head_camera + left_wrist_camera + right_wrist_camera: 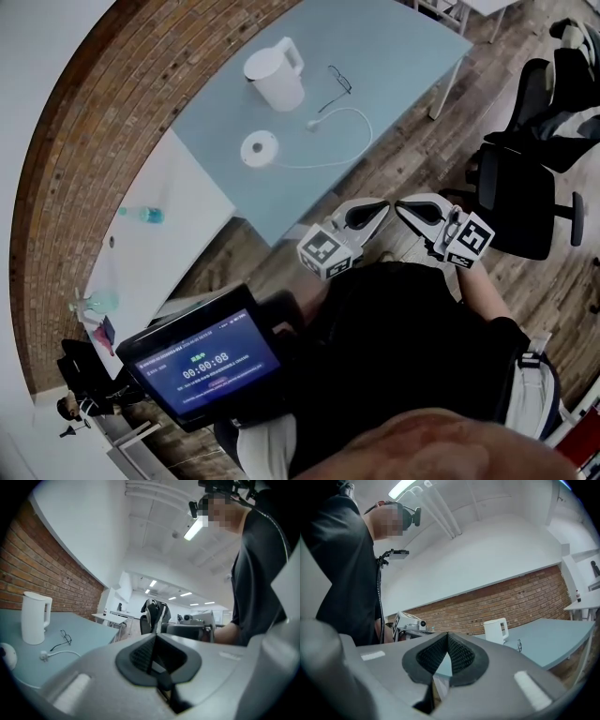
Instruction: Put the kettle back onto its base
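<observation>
The round base (259,148) is lying on the table's (403,56) near left part, and the white kettle (275,80) is standing upright on the table beyond it, apart. Off the table's near edge, the left gripper (382,205) is hovering clenched and empty, with the right gripper (401,205) beside it, likewise closed on nothing.

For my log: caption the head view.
Kettle stands beside its base on the table; left gripper, right gripper both shut, empty.

A timer reading 00:00:08 is shown on a dark screen (206,361) near the left tool (373,214); smaller lines stay unreadable.
</observation>
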A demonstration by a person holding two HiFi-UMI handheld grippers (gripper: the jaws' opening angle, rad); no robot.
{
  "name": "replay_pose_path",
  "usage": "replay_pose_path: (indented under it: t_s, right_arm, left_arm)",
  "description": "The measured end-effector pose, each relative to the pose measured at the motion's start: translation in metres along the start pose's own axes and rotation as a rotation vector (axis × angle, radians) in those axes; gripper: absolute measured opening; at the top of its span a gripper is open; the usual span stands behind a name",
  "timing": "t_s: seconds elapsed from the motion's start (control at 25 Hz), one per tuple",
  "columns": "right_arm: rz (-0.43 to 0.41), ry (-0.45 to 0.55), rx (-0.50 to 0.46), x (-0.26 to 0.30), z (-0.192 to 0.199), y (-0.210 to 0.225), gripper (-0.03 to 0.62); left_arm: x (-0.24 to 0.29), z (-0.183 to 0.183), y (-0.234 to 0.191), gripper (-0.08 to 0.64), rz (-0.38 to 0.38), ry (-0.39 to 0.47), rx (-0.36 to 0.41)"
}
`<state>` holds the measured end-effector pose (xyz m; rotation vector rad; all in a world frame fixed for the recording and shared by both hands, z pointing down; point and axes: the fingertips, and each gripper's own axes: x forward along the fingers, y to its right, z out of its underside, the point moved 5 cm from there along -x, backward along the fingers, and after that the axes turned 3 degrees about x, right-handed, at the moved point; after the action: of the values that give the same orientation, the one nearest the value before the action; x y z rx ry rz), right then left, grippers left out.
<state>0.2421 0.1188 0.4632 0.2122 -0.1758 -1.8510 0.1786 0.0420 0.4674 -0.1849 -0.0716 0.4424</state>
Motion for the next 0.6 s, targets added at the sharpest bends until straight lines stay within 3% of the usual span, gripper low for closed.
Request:
replay_pose_path:
  t_s: [0.2, 0.36, 0.6]
  right_arm:
    - [-0.033, -0.01, 0.03, 0.003, 0.002, 0.021, 0.007]
    - [-0.095, -0.032, 0.065, 0.022, 0.008, 0.026, 0.008]
    - [-0.169, -0.07, 0.043, 0.051, 0.011, 0.026, 0.008]
  left_arm:
    - [0.003, 0.0, -0.009, 0.003, -0.059, -0.005, 0.027]
    - [-0.017, -0.001, -0.033, 0.003, -0.153, 0.028, -0.014]
    - [-0.035, -0.004, -0.066, 0.003, -0.265, 0.07, -0.034]
